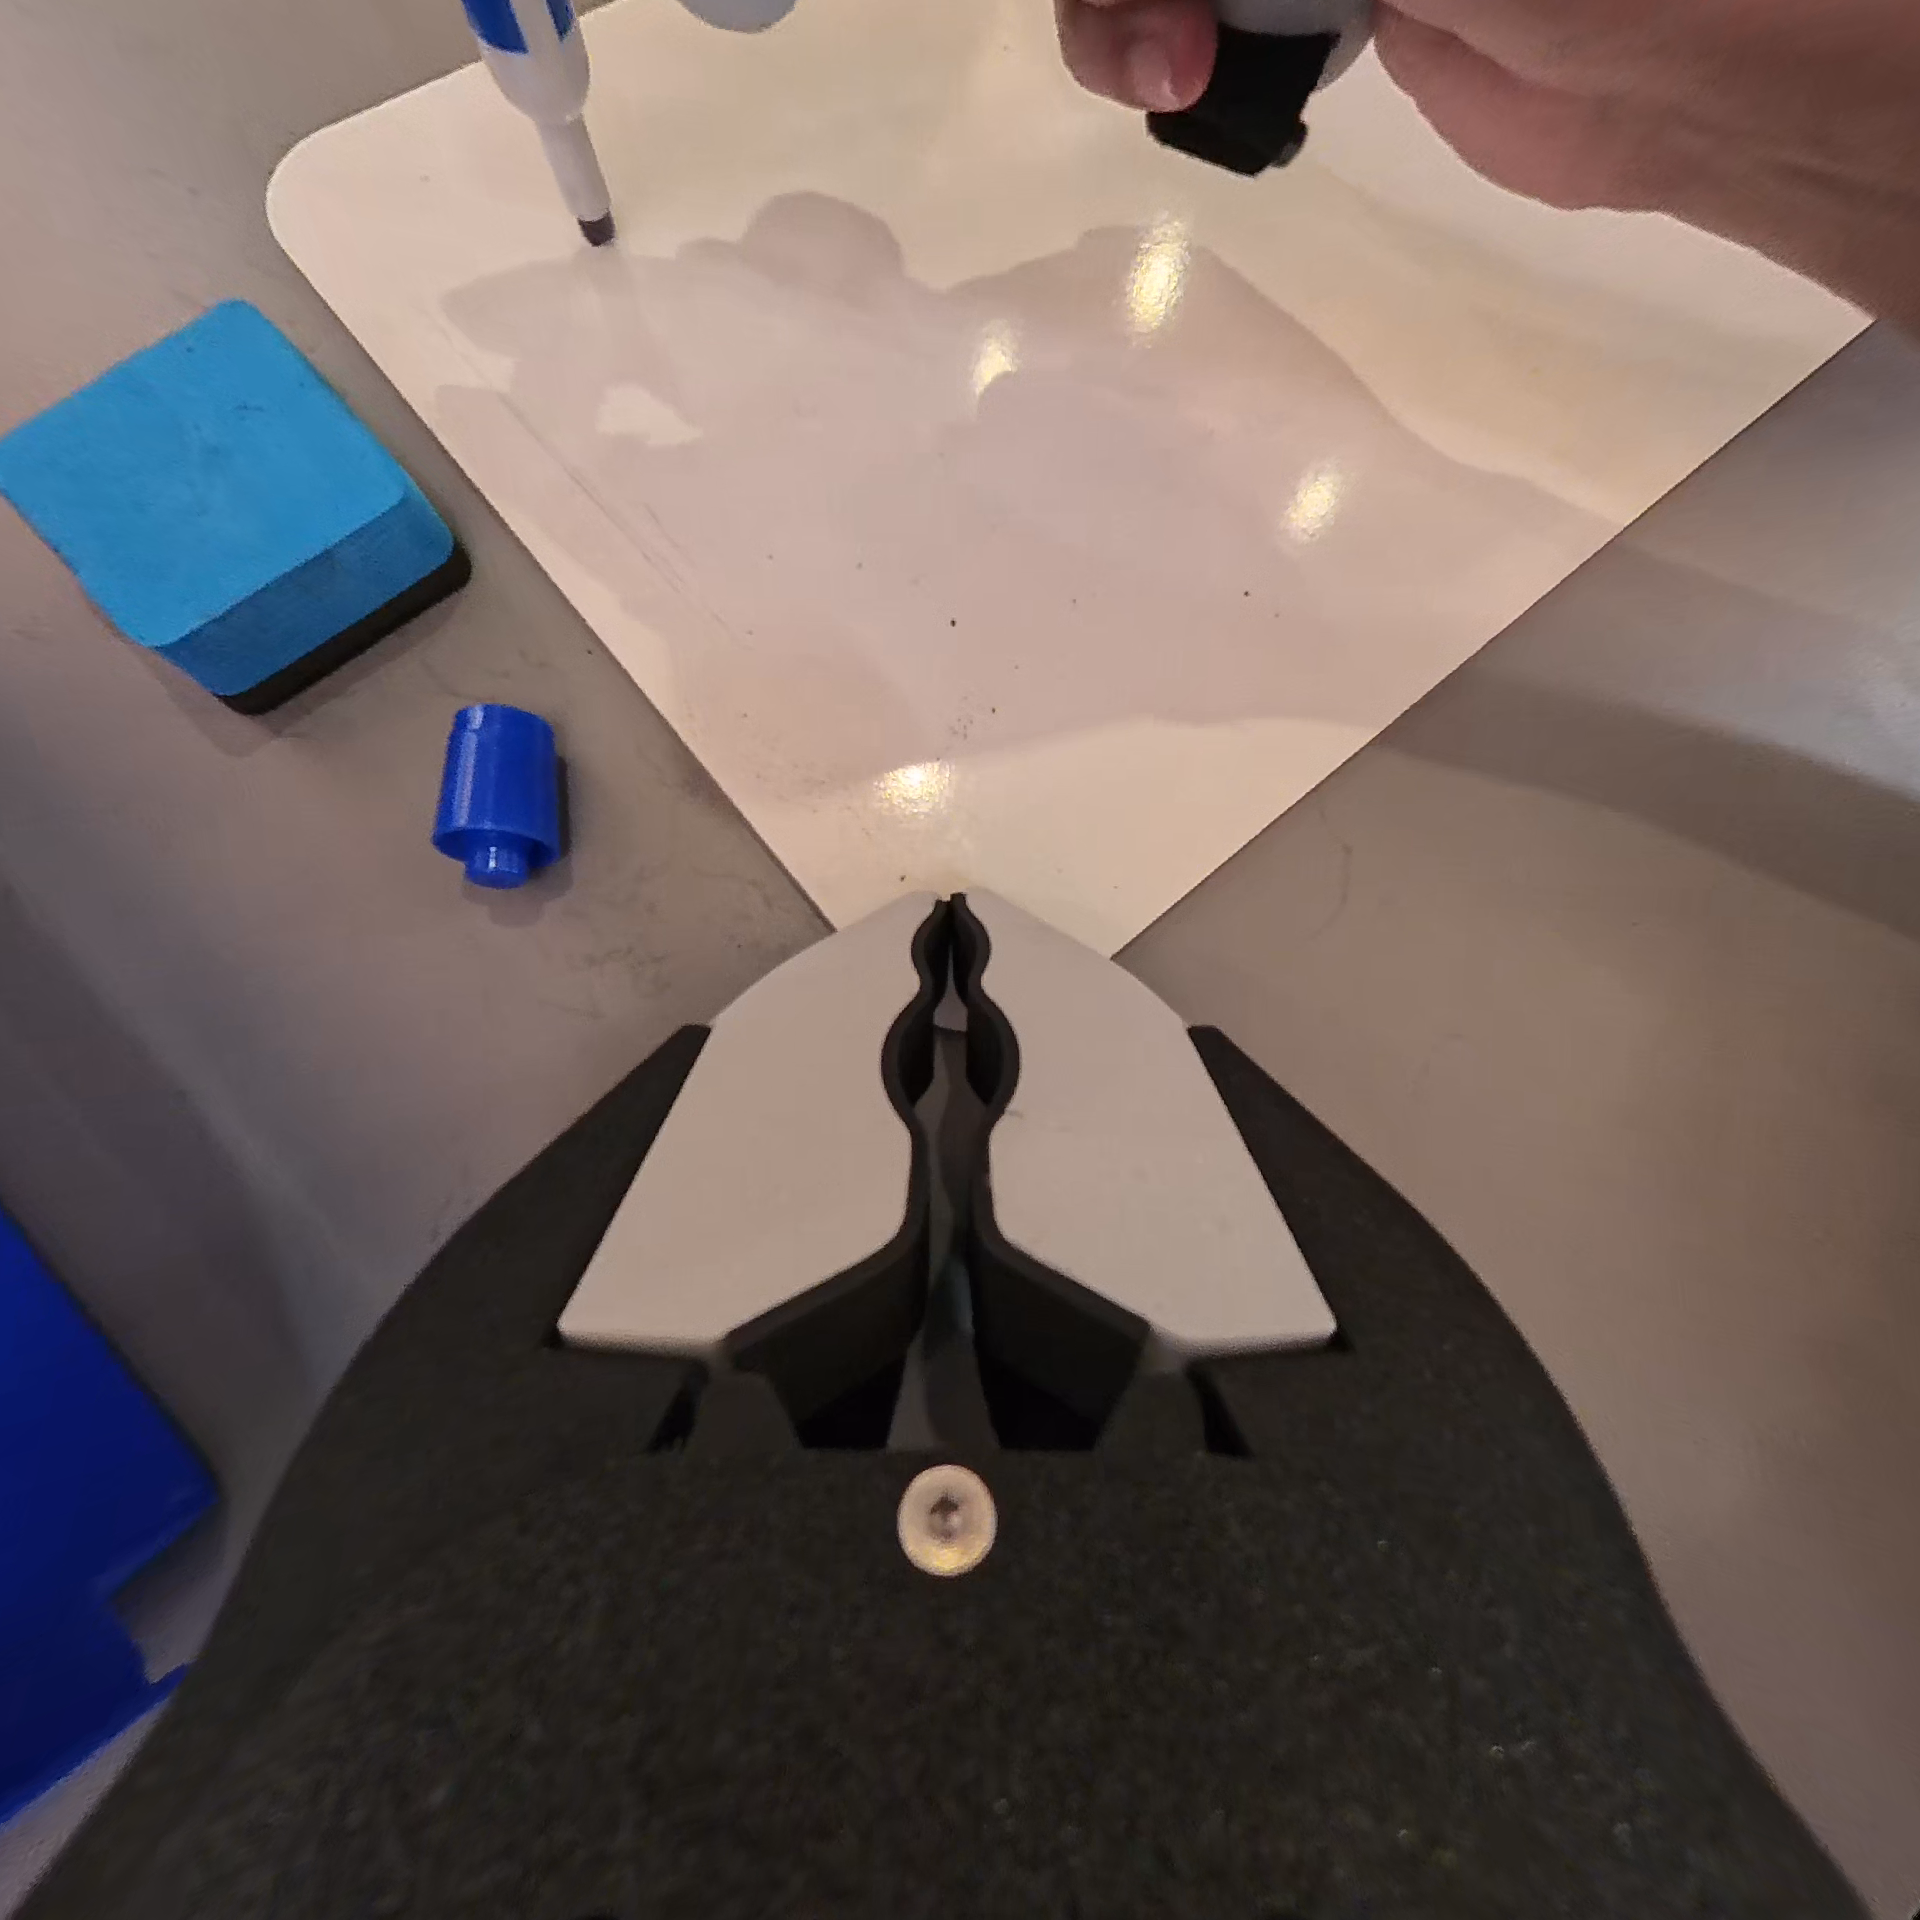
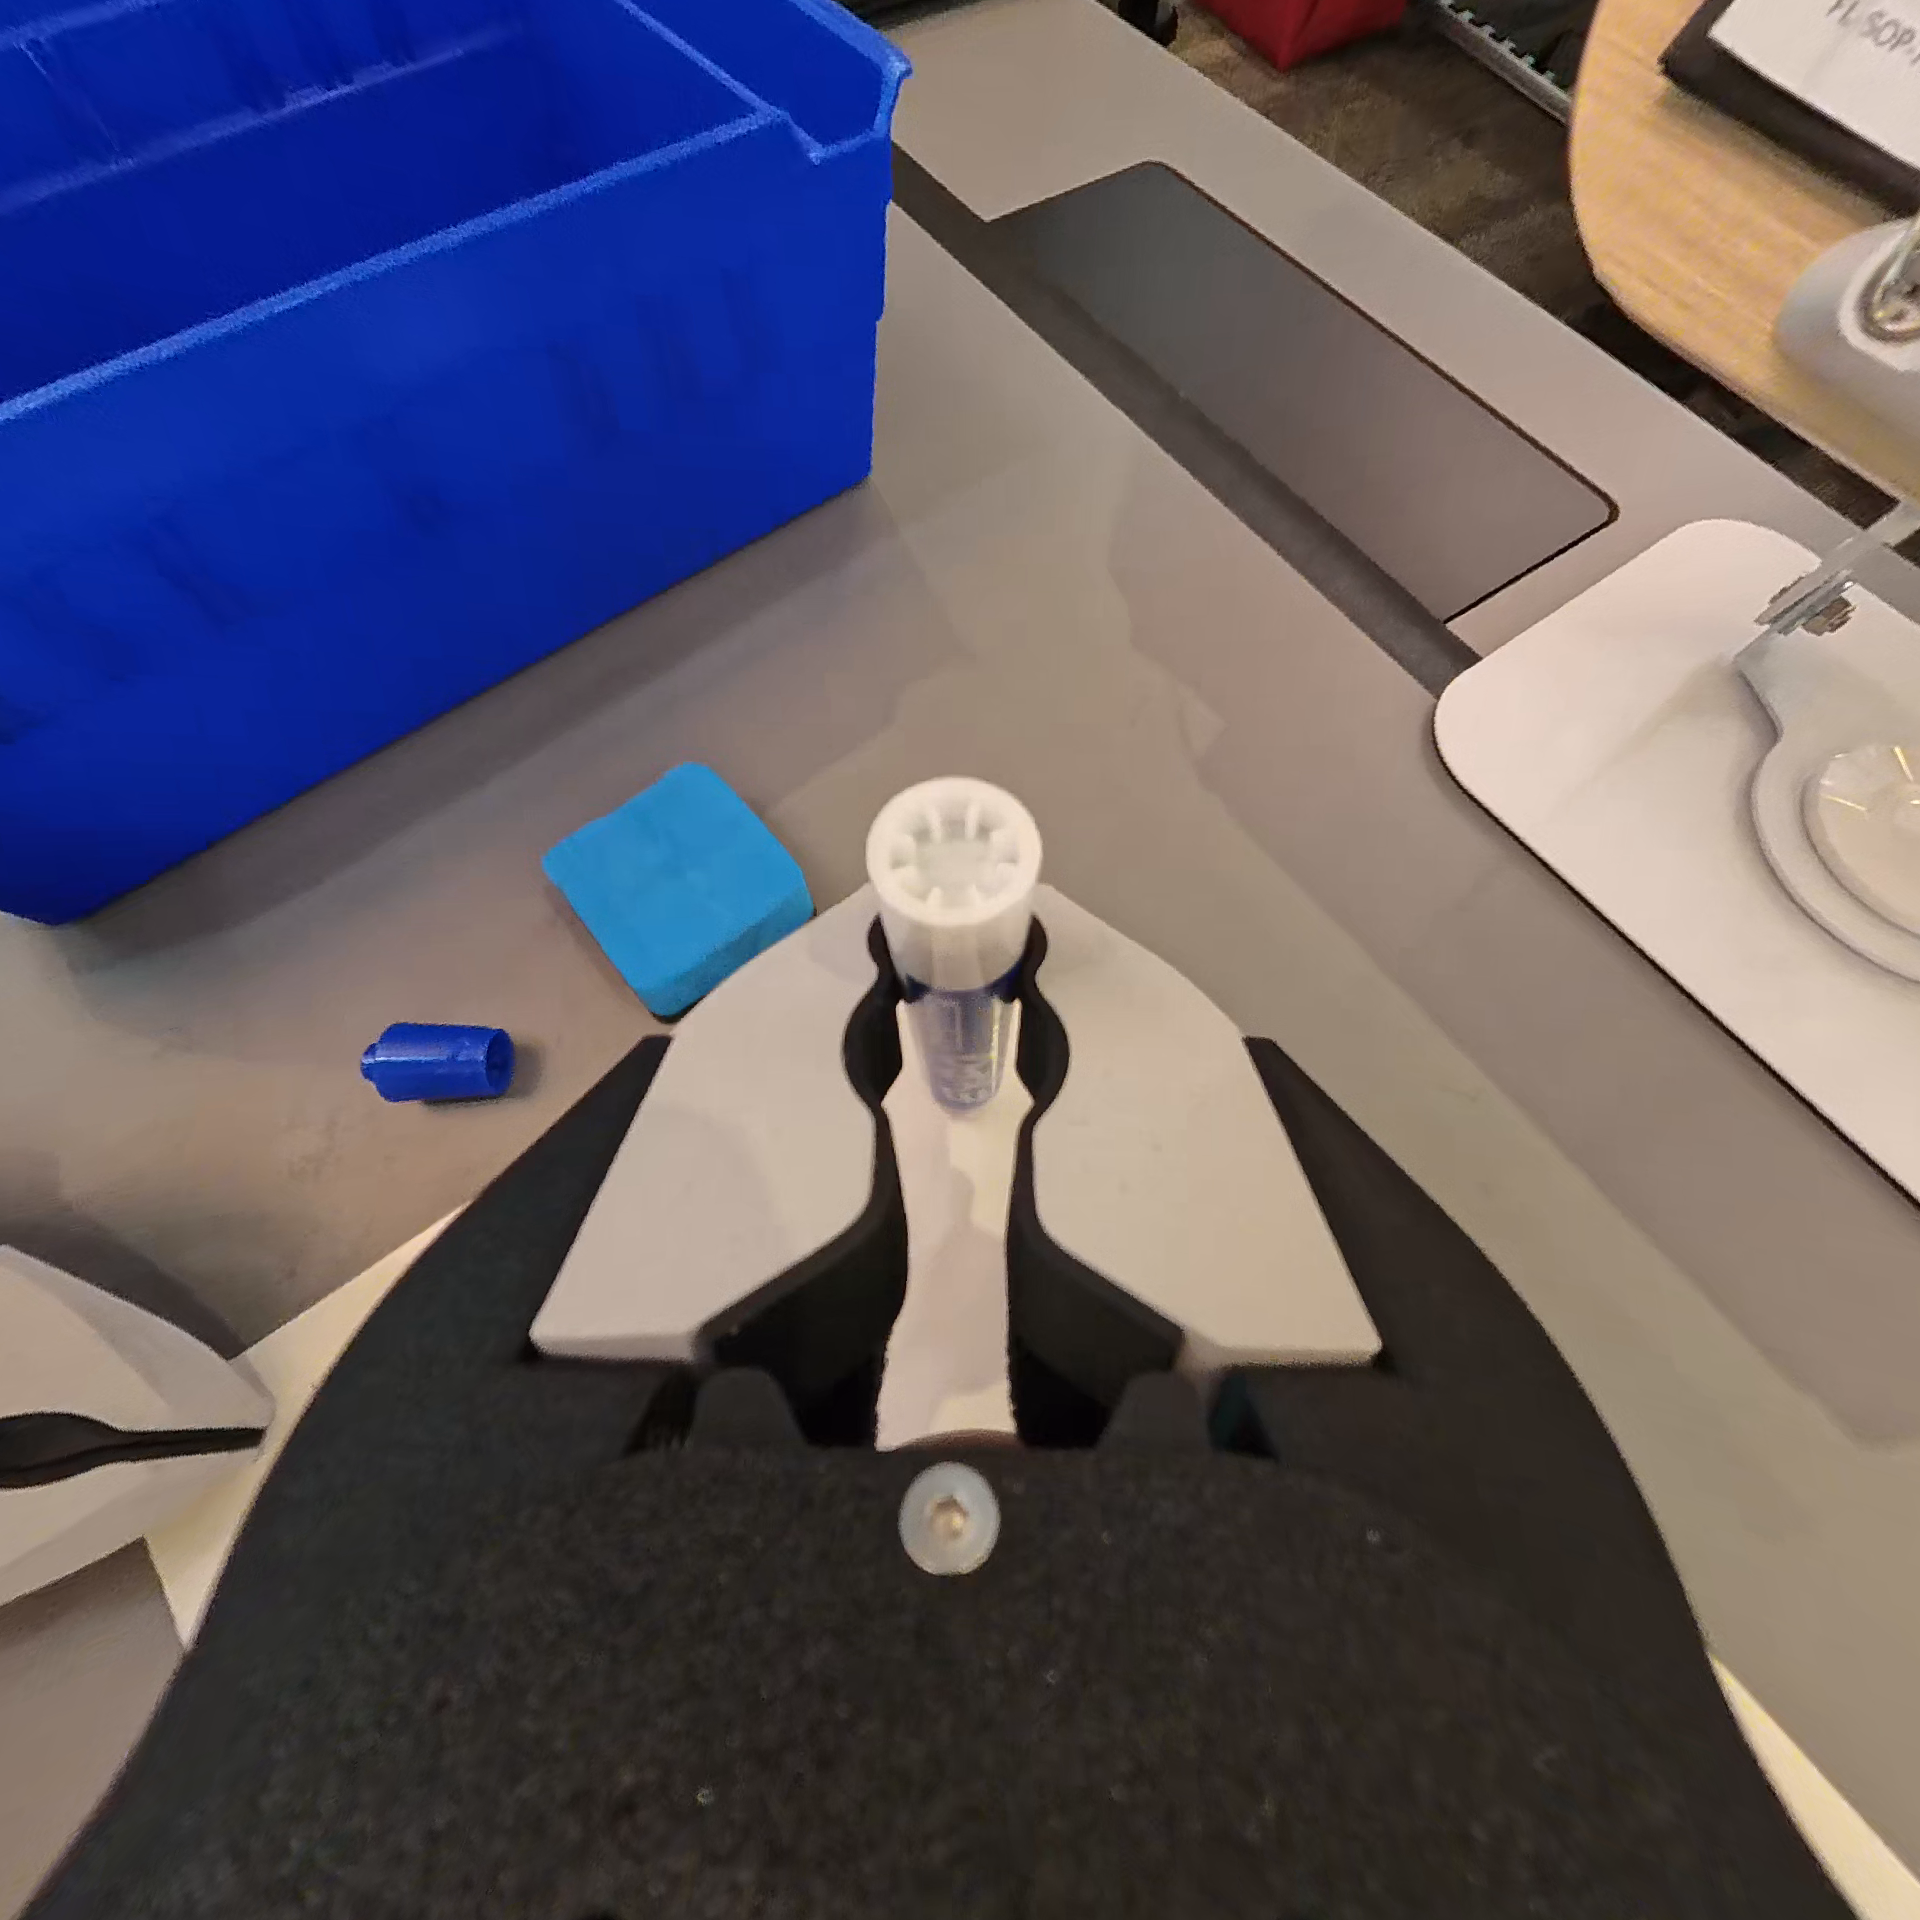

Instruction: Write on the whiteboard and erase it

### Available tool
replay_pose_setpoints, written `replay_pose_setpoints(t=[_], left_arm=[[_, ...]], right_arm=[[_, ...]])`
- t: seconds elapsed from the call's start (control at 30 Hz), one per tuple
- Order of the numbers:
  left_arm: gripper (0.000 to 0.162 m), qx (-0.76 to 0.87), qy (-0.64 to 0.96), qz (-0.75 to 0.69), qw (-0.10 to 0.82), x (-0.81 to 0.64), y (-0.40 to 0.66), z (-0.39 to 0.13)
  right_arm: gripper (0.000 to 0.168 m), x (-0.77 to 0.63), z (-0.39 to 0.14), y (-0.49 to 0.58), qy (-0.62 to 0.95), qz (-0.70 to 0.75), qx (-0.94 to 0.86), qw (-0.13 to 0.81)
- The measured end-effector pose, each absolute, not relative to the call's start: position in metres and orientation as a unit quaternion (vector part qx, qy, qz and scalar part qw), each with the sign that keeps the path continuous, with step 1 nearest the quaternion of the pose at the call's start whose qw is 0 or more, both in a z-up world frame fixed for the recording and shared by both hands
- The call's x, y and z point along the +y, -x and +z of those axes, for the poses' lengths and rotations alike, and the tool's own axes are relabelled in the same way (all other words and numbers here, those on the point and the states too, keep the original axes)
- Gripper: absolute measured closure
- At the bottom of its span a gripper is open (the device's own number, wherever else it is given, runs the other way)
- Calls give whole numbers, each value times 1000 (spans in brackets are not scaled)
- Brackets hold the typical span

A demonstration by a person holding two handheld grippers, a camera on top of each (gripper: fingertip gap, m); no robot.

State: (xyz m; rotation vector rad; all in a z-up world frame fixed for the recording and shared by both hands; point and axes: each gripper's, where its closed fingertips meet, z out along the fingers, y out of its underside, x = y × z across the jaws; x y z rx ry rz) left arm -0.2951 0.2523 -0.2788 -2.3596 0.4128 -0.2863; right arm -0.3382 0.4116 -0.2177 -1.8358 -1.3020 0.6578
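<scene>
The white whiteboard [image 1: 935,468] lies flat on the grey table, its face blank. My right gripper [image 2: 954,940] is shut on a white and blue marker [image 2: 954,868], held upright with its back end towards the camera. In the left wrist view the marker [image 1: 561,114] points down and its dark tip is at the board's far left corner. My left gripper [image 1: 954,906] is shut and empty, its tips at the board's near corner. A light blue eraser [image 1: 218,499] and the marker's blue cap [image 1: 499,795] lie on the table left of the board.
A large blue bin [image 2: 416,416] stands behind the eraser [image 2: 675,883] and cap [image 2: 436,1060]. A person's hand [image 1: 1610,104] holds the right gripper above the board's far edge. A second white pad [image 2: 1558,748] with a metal stand is at the right. A dark inset panel is in the table.
</scene>
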Motion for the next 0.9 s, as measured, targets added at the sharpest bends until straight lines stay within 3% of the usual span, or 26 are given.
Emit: replay_pose_setpoints(t=[0.4, 0.57, 0.77, 0.9], left_arm=[[162, 161, 913, -116, 356, 252, 295, -279], [162, 166, 913, -95, 360, 254, 297, -278], [114, 160, 851, -84, 493, 269, 293, -212], [112, 204, 832, -15, 515, 271, 295, -199]], right_arm=[[150, 409, -214, 338, 707, 315, -495, 396], [150, 381, -178, 324, 666, 397, -483, 407], [150, 317, -147, 307, 641, 519, -439, 356], [150, 281, -149, 309, 641, 541, -442, 318]])
